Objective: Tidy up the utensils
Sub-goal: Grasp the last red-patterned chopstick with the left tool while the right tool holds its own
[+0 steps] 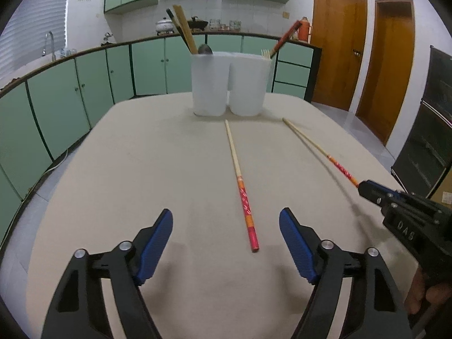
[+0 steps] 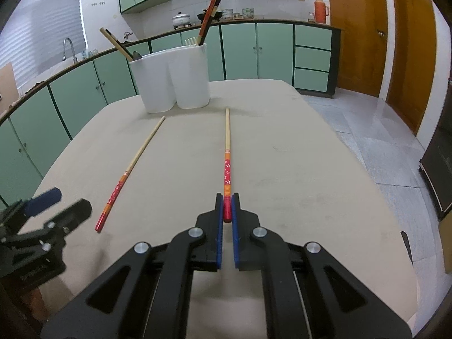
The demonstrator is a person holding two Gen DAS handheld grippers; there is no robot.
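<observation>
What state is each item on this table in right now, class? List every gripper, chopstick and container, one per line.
Left gripper: jaws wide open, empty.
Right gripper: jaws shut on the held chopstick's red end.
Held red-handled wooden chopstick: gripped, pointing toward the holder.
Loose red-handled wooden chopstick: lying flat on the beige table, ungripped.
White plastic two-compartment utensil holder: upright, utensils in both compartments.
</observation>
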